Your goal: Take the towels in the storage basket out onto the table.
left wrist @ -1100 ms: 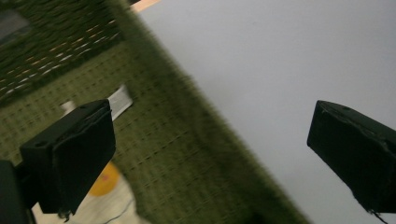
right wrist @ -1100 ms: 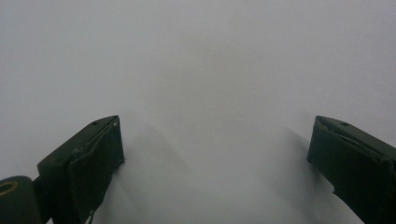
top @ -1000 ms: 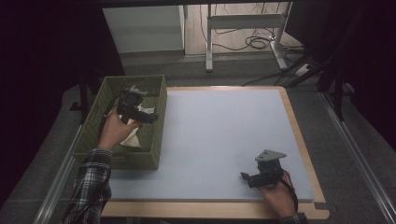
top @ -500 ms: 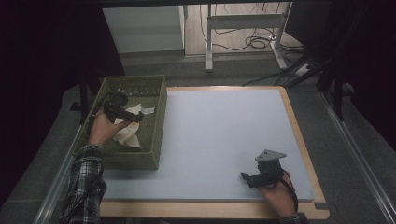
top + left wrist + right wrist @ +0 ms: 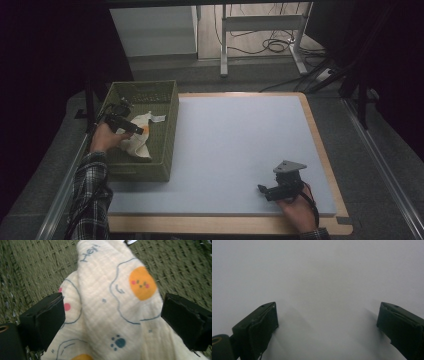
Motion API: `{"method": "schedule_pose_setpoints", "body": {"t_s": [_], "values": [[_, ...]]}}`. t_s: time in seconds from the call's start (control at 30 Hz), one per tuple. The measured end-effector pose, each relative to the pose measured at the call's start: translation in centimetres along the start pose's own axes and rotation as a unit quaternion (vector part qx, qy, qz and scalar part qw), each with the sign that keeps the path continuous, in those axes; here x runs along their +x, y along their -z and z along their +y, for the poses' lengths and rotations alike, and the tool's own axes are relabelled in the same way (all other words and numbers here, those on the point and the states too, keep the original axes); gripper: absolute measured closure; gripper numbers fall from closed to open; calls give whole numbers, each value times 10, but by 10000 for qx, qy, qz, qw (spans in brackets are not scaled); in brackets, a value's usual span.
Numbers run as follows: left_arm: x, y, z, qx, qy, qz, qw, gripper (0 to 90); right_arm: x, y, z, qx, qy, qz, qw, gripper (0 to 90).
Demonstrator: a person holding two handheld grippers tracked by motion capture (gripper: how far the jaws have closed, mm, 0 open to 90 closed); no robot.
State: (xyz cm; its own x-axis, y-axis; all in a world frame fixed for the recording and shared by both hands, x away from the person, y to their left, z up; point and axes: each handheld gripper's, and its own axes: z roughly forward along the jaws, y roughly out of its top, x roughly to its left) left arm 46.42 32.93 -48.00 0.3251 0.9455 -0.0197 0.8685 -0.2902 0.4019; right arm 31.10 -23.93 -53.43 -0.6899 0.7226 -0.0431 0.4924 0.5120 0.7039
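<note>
Right claw (image 5: 263,190) rested low on the near right of the desk (image 5: 235,150), jaws spread wide over bare surface, nothing between them. Farther off at left, the left claw (image 5: 142,131) was down inside the green woven basket (image 5: 167,125). Its jaws had just been closing slightly but remained spread, straddling the cream printed cloth (image 5: 112,315) on the basket floor, pads not pressing it.
</note>
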Motion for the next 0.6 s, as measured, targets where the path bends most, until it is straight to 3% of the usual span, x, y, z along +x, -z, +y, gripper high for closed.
{"method": "schedule_pose_setpoints", "body": {"t_s": [0.17,0.3,0.43,0.47,0.53,0.57,0.6], "values": [[6,-11,0,230,34,49,9997,82,0,0,0,0,0,-1,10000,36],[11,-20,2,482,80,212,9986,82,0,0,0,-1,-2,0,10000,36],[17,-26,1,774,370,129,9962,87,0,0,0,1,6,-2,10000,36],[18,-30,-1,974,369,-46,9945,163,0,0,0,1,6,-2,10000,36],[15,-30,-1,1097,358,-150,9932,246,0,0,0,-1,0,1,10000,36],[15,-30,-1,1097,358,-150,9932,334,0,0,0,-1,0,1,10000,36],[14,-28,-1,1109,404,-260,9927,334,0,0,0,-2,0,2,10000,36]]}}
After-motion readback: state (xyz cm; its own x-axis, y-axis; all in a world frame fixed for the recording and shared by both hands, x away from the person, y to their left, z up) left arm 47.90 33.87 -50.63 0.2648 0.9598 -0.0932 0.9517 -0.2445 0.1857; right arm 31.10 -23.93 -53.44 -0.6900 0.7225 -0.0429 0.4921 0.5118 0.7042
